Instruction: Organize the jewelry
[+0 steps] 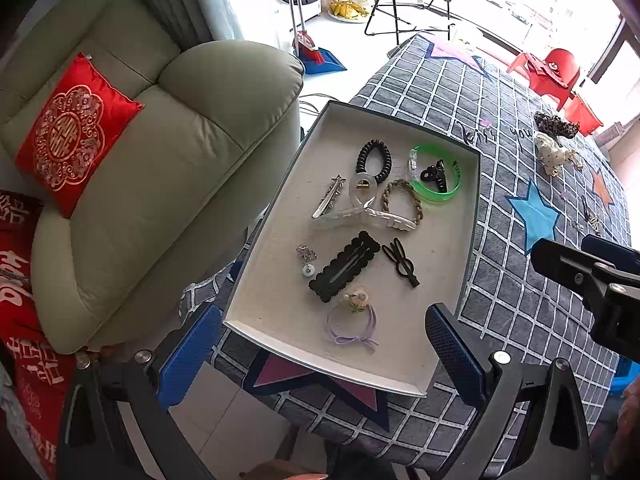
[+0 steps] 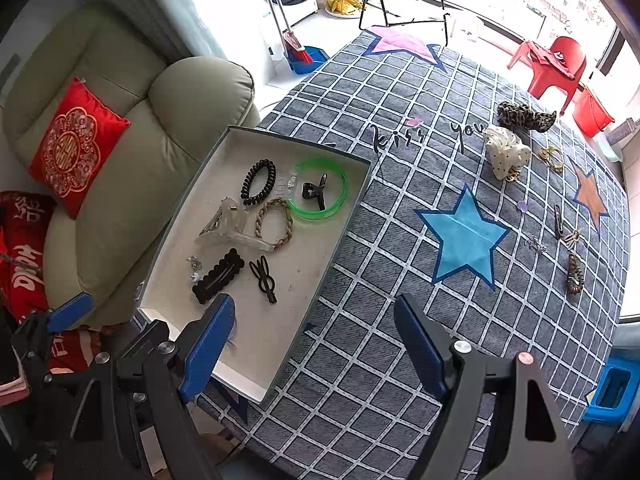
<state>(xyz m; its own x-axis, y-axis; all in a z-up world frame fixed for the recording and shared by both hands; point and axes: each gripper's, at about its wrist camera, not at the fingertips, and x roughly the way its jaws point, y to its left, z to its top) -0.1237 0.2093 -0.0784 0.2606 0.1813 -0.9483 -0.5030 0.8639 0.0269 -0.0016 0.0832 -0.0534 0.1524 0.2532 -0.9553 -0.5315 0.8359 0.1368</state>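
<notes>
A shallow white tray [image 1: 276,304] [image 2: 320,264] lies on the left of the table and holds several hair pieces: a black coil tie [image 1: 373,160], a green bangle [image 1: 438,174], a clear claw clip [image 1: 360,210], a black scalloped clip [image 1: 345,266] and a purple bow tie [image 1: 352,322]. Loose pieces lie on the cloth at the right: a leopard scrunchie [image 2: 526,116], a white dotted bow [image 2: 506,152] and a brown bead clip [image 2: 575,268]. My left gripper [image 1: 320,350] is open and empty over the tray's near edge. My right gripper [image 2: 316,344] is open and empty above the tray's near right corner.
A grey checked cloth with stars [image 2: 464,236] covers the round table. A green sofa [image 1: 160,168] with a red cushion [image 1: 74,132] stands to the left. Red chairs [image 2: 554,64] and a blue stool [image 2: 612,392] stand at the right.
</notes>
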